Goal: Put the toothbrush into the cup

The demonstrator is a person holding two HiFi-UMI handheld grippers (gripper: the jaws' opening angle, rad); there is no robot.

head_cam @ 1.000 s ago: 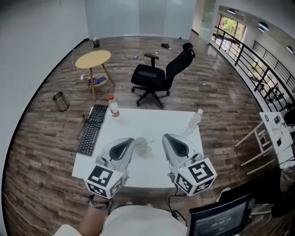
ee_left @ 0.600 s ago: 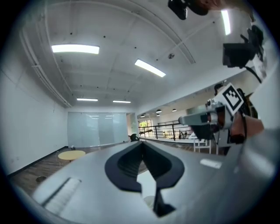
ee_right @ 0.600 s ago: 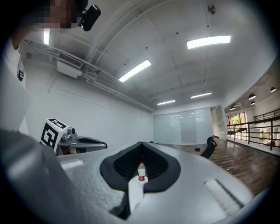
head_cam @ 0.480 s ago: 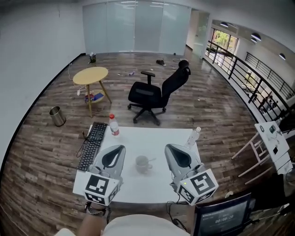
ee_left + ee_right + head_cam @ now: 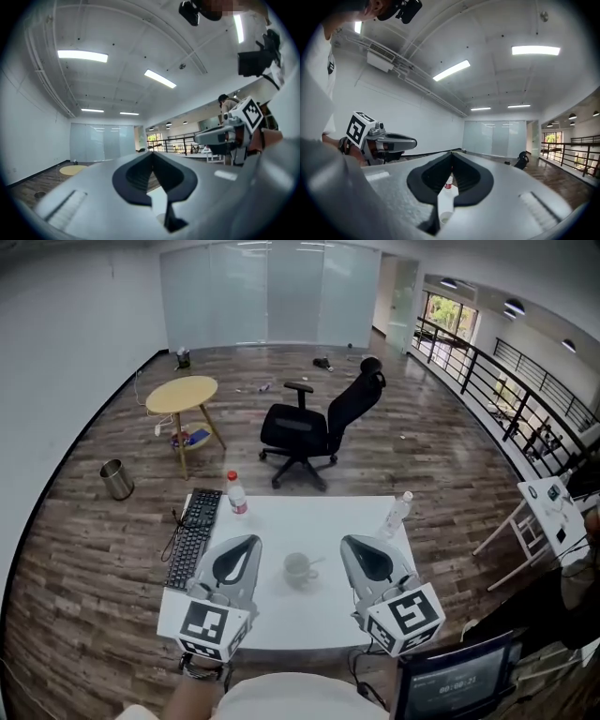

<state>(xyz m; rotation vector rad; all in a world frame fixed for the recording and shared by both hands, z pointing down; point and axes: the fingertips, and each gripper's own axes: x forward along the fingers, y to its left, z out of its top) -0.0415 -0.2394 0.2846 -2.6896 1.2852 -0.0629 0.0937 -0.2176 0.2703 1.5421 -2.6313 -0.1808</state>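
toothbrush aslant in cup, tip toward right gripper

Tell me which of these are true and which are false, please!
The cup stands on the white table between the left tongs and the right tongs. True.
The keyboard lies at the table's right edge. False: the keyboard lies at its left edge.
The left tongs hold the cup. False: they are shut on nothing, apart from the cup.
A red-capped bottle stands beside the keyboard. True.
The office chair is pink. False: the office chair is black.
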